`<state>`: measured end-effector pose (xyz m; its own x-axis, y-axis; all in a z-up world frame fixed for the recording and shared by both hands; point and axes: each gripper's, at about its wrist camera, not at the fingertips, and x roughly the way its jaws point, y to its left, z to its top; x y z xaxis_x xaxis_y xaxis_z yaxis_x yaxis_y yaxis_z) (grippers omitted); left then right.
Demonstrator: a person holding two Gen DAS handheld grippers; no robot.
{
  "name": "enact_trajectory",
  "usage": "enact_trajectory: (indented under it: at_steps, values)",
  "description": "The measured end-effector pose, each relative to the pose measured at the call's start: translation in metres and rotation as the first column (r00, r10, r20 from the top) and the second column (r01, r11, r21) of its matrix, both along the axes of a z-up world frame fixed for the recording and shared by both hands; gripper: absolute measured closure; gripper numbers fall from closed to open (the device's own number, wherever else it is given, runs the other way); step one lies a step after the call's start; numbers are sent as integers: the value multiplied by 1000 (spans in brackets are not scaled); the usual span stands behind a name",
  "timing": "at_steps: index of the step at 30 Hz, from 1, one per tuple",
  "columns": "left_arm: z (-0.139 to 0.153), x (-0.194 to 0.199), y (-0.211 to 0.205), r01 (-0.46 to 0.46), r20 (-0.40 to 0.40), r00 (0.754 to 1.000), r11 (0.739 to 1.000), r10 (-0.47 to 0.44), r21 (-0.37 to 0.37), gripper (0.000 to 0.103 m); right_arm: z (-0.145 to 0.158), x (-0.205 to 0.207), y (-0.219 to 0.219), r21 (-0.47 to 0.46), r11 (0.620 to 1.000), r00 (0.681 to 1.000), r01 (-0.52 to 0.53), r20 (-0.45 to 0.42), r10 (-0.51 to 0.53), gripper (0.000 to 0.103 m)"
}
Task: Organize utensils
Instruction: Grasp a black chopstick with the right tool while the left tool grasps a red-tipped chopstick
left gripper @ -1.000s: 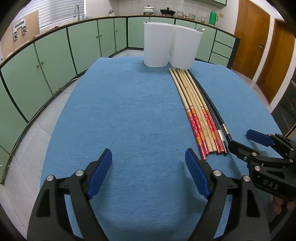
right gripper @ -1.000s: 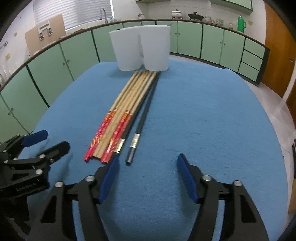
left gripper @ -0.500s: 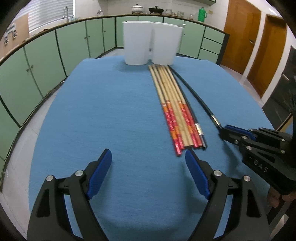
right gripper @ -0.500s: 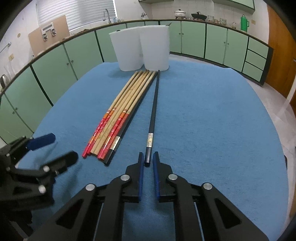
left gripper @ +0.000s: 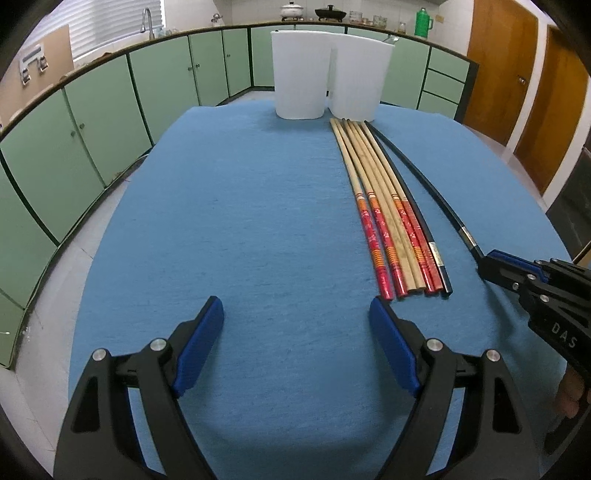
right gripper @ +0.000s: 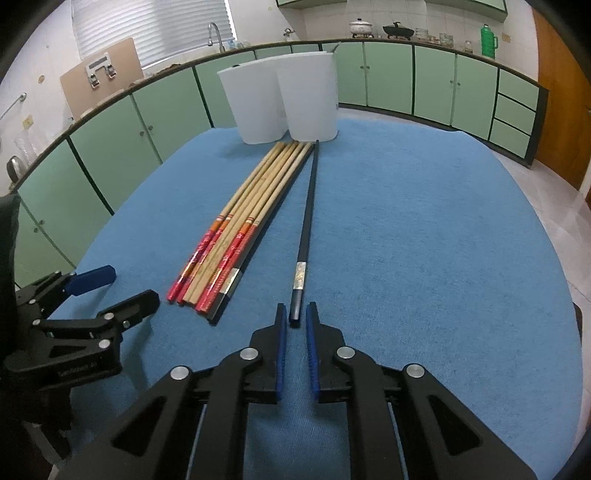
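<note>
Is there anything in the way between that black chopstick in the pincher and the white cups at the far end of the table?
Nothing visible blocks it. The black chopstick, its near end between the right gripper's pads, points over bare blue cloth toward the white containers. The bundle of wooden chopsticks lies to its left, apart from it.

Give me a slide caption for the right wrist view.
Right gripper clamps one black chopstick beside the bamboo chopsticks on blue cloth.

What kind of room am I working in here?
Most likely a home kitchen. Pale green cabinet doors run under a long counter along the walls, a metal sink tap stands by the window blinds, and a lidded white cooking pot and a dark wok sit on the counter.
</note>
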<state>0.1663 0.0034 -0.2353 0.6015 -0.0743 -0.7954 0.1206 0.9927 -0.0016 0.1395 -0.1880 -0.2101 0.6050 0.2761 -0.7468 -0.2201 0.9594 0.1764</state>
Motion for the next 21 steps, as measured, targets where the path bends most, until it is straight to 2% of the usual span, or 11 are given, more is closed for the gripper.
enact_trajectory:
  at_steps: [7,15,18,21]
  values:
    - [0,-3,-10,38,0,999,999,-38,-27,25,0,-6,-6,11,1000,1000,-4,-1,4,91]
    - [-1,-2,-14,46,-4,999,999,-46,-28,25,0,7,12,-47,999,1000,-19,4,20,90]
    - [0,-2,-13,45,-6,999,998,-46,-38,25,0,9,13,-54,998,1000,-10,5,11,95]
    - [1,2,-14,44,-4,999,998,-44,-54,30,0,5,7,-35,999,1000,-6,2,6,95]
